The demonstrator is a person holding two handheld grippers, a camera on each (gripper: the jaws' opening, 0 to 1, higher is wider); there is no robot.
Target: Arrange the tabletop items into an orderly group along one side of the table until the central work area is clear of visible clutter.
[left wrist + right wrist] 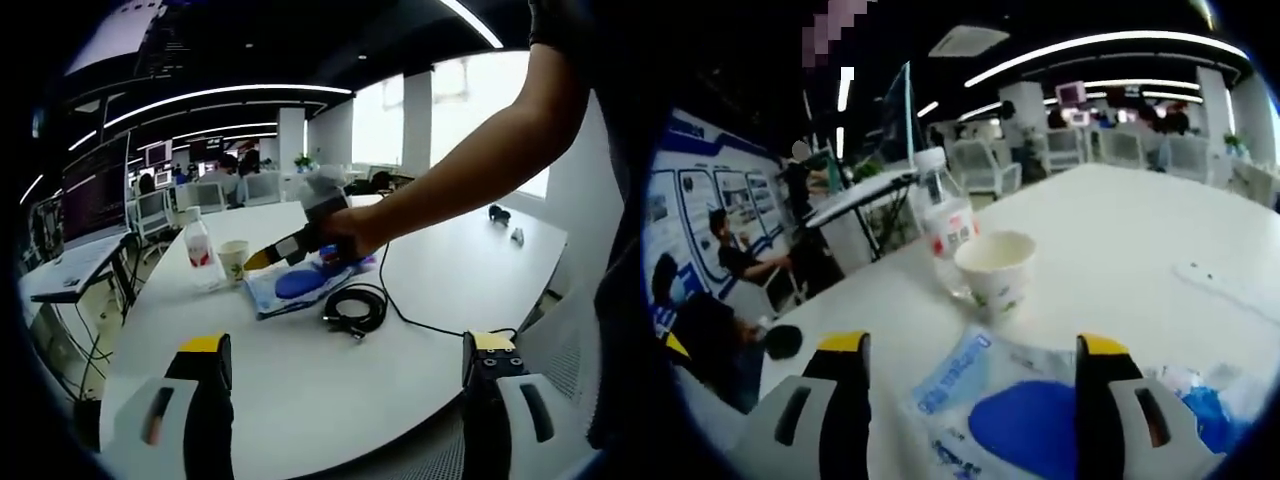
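Observation:
A clear plastic packet [1015,415] with a blue item inside lies on the white table [1140,220], below and between my right gripper's [973,347] yellow-tipped jaws, which stand wide apart and open. Just beyond it stand a paper cup [997,265] and a water bottle [945,225] with a red label. In the left gripper view a person's hand holds the right gripper [275,252] over the packet [300,285], near the cup [233,260] and bottle [198,248]. A coiled black cable [355,310] lies beside the packet. My left gripper [347,345] is open over bare table near the front edge.
The cable's cord runs to the table's right edge [470,330]. Two small dark objects [500,213] lie far right. A flat white item [1230,285] rests on the table right of the cup. Office chairs [150,212] and desks stand beyond the table's far side.

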